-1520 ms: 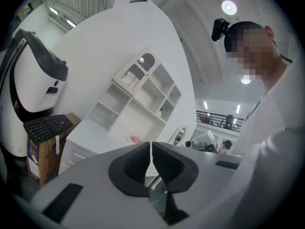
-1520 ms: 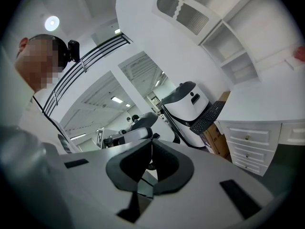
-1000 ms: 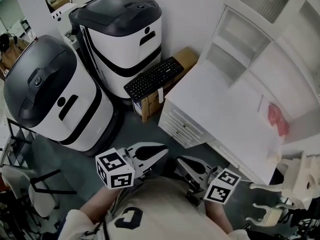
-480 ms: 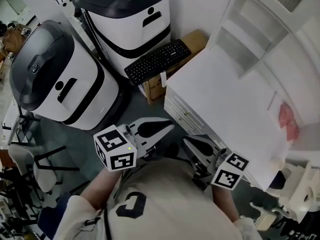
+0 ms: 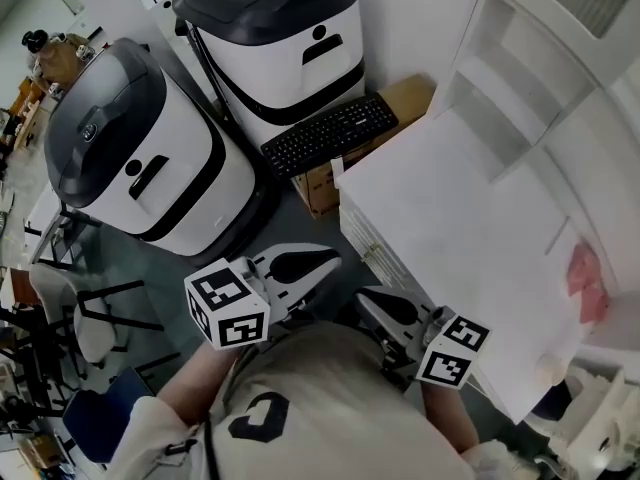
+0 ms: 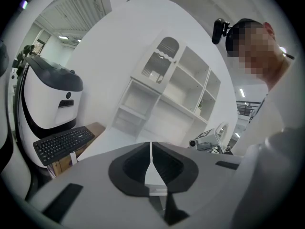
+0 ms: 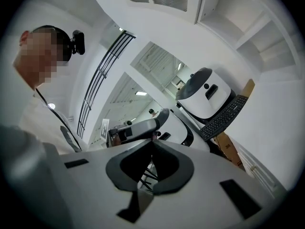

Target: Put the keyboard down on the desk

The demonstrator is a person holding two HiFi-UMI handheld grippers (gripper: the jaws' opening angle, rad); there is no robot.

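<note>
Bright, even light fills the head view. The flat white table (image 5: 450, 218) is nearly washed out, its surface showing no grain. Left of the table, the glossy black-lidded white machine (image 5: 190, 168) carries soft highlights, and the grey floor (image 5: 295, 230) below the table's edge lies in mild shadow. Both gripper views are fisheye — black corners ring each picture, and the white open shelf unit (image 6: 167, 94) above the table bows. Far left of the table, ceiling strip lamps (image 6: 64, 37) glare. The grey left claw (image 6: 151, 147) and grey right claw (image 7: 152, 146), close to the lens, look soft.
</note>
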